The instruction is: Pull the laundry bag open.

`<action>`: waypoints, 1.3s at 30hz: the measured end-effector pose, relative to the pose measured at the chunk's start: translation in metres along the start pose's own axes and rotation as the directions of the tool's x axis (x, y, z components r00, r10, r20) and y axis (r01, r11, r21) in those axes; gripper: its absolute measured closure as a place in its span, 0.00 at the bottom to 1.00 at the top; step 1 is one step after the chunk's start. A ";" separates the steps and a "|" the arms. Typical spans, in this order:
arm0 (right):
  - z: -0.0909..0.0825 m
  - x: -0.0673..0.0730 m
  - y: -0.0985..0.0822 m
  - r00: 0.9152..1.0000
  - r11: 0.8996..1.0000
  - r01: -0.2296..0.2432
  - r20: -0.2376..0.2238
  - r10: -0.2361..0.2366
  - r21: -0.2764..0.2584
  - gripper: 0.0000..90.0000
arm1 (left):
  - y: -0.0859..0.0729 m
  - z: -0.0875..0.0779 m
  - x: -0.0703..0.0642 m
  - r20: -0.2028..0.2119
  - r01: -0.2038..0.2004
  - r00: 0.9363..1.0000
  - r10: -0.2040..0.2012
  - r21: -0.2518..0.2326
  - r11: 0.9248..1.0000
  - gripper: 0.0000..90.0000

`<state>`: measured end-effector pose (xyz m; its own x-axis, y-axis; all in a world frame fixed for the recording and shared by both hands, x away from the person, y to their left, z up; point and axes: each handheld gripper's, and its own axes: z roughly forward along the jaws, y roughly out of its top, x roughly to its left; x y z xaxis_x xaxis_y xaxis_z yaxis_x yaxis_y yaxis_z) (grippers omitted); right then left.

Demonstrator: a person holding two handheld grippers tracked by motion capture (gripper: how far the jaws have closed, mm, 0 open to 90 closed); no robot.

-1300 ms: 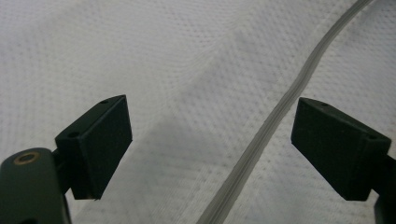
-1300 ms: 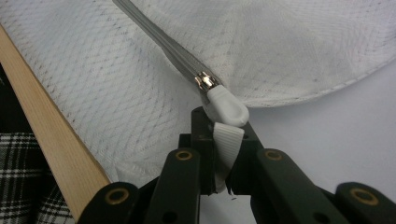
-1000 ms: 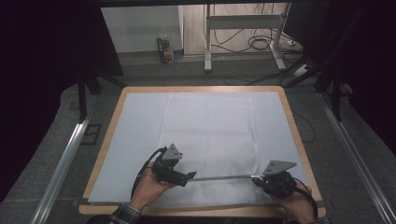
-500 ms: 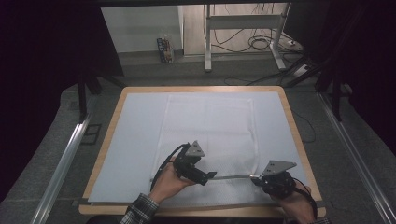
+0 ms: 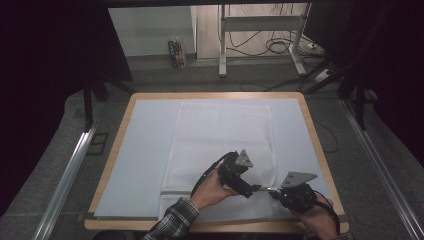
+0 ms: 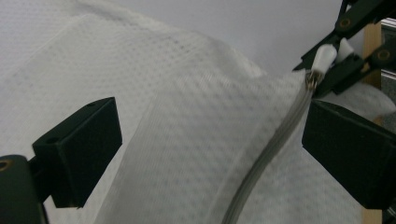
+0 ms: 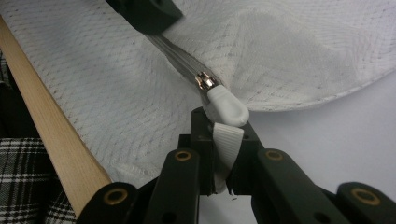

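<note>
Right gripper (image 7: 224,154) clamps the white zipper pull tab (image 7: 227,109) at 5 o'clock on the cloth cover (image 5: 222,140); left gripper (image 6: 210,154), jaws just opening, straddles the zipper (image 6: 271,149) unclamped.

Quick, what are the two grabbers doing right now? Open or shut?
Left gripper: open, jaws just widened, straddling the white cover and its zipper.
Right gripper: shut on the zipper's white pull tab.

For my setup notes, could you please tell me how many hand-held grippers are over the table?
2. The left hand-held gripper is over the white cover near the table's front edge; the right hand-held gripper is close beside it toward the front right corner, clamped on the zipper pull tab.
</note>
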<state>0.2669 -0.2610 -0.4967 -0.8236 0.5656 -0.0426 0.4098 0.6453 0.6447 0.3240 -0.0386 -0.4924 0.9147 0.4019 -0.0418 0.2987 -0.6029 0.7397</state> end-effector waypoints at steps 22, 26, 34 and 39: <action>0.001 -0.001 0.000 1.000 1.000 -0.005 -0.001 0.005 0.005 0.91 | 0.031 0.027 -0.017 -0.012 -0.049 0.999 0.049 0.003 0.999 0.07; 0.001 -0.001 0.000 1.000 1.000 -0.002 0.000 0.002 0.004 0.91 | 0.030 0.023 -0.013 -0.038 -0.043 0.998 0.043 0.004 0.999 0.08; 0.000 -0.002 -0.001 1.000 1.000 -0.005 0.009 0.005 0.007 0.91 | 0.021 0.011 -0.007 -0.072 -0.044 0.996 0.045 0.017 0.999 0.10; 0.000 -0.001 -0.001 1.000 1.000 0.006 0.020 -0.006 0.002 0.91 | 0.012 -0.003 -0.003 -0.024 -0.010 1.000 0.009 -0.005 1.000 0.17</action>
<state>0.2677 -0.2622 -0.4970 -0.8177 0.5723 -0.0617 0.4059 0.6493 0.6432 0.3241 -0.0444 -0.4816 0.9106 0.4128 -0.0185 0.2885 -0.6031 0.7437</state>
